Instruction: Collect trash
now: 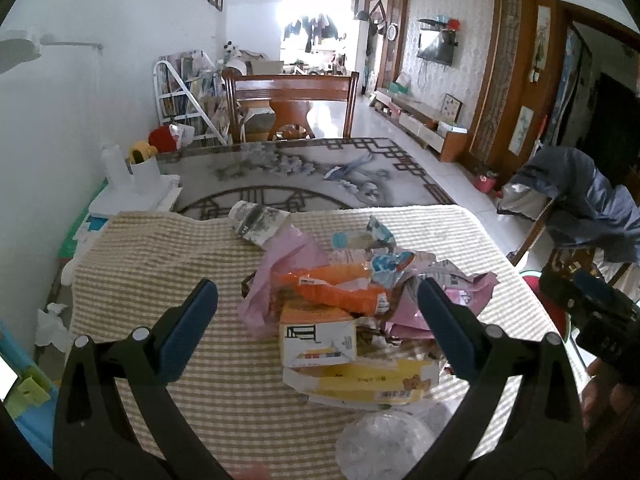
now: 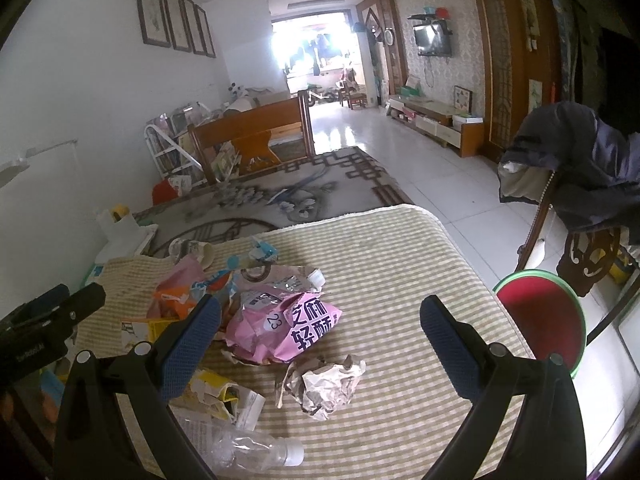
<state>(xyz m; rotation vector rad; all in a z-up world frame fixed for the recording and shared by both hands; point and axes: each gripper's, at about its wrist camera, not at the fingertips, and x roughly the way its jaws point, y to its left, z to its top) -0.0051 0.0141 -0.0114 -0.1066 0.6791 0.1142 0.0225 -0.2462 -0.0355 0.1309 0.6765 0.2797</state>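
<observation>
A heap of trash lies on a striped cloth (image 1: pixel 168 248) covering the table. It holds an orange wrapper (image 1: pixel 340 290), a small white and yellow carton (image 1: pixel 316 340), a flat yellow box (image 1: pixel 360 380) and a pink snack bag (image 2: pixel 284 326). A crumpled paper ball (image 2: pixel 324 384) and a clear plastic bottle (image 2: pixel 256 454) lie nearest. My left gripper (image 1: pixel 320 308) hovers open over the cartons, holding nothing. My right gripper (image 2: pixel 320 324) stands open above the pink bag and paper ball, also bare. Each gripper shows at the edge of the other's view.
A red stool with a green rim (image 2: pixel 540 316) stands right of the table. A chair draped with a dark jacket (image 2: pixel 580 184) is beyond it. A wooden chair (image 1: pixel 292 104) sits at the far end, white containers (image 1: pixel 136 172) at the left edge.
</observation>
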